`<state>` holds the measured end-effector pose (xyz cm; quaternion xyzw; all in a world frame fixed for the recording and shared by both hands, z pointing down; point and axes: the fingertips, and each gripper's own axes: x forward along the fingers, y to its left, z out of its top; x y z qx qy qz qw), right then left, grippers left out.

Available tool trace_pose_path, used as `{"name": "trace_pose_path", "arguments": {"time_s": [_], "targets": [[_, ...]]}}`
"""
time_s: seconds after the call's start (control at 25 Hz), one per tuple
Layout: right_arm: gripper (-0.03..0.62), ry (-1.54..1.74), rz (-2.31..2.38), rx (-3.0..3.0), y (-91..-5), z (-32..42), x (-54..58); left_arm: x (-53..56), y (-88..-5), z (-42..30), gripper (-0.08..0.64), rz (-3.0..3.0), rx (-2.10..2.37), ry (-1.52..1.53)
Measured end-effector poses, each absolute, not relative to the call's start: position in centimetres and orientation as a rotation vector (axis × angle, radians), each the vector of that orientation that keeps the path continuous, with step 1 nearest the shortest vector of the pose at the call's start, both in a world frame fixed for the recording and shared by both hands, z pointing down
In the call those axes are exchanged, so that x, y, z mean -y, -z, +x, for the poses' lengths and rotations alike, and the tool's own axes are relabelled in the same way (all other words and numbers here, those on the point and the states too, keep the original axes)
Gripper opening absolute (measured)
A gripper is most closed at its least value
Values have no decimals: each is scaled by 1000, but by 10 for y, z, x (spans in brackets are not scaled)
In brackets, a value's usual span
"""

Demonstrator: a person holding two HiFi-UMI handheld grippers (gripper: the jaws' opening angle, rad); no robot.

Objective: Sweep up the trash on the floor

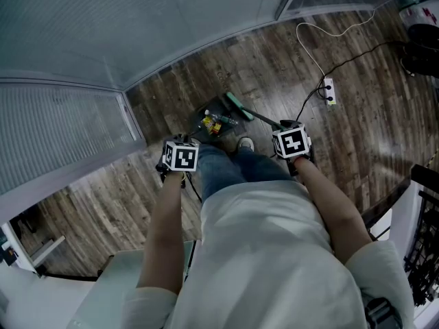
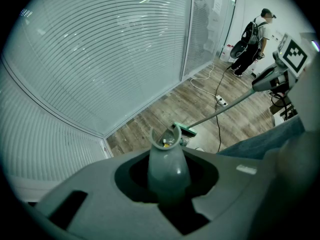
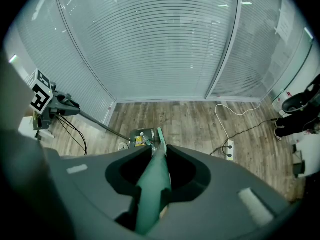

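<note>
Presently left hand-held gripper (image 1: 180,157) clamped on grey dustpan handle (image 2: 167,165), right hand-held gripper (image 1: 291,142) clamped on green broom handle (image 3: 154,178); both shafts slant down-forward to the floor (image 1: 274,67), trash (image 1: 210,124) lying in the dustpan (image 1: 218,108), broom head (image 1: 240,107) just beside it on the right gripper's side.

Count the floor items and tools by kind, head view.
broom: 1
dustpan: 1
power strip: 1
grippers: 2, left gripper on the dustpan, right gripper on the broom
Total: 5
The trash in the dustpan is too small to count.
</note>
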<state>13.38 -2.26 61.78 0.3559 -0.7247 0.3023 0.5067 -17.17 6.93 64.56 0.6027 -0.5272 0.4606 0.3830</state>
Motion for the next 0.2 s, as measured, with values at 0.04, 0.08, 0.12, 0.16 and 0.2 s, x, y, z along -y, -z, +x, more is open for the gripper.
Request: {"name": "trace_pose_path", "arguments": {"time_s": [0.04,0.08,0.12,0.16,0.2], "targets": [[101,-730,857,1748,-618,134,22,-70,-646,-172,94,1535,1344,-1174],[101,-731,856,1748,-618,133,21,-72,-646,-172,94,1535,1343,-1174],[101,-732,855,1748,-618,133,20,-73,-647,-172,94,1535,1343,-1174],[101,-733,855,1747,-618,133,18,-74,-647,-173,94,1535,1343,-1174],[101,-734,855,1746,-619,133,17,-75,-647,-173,94,1535,1343,-1174]]}}
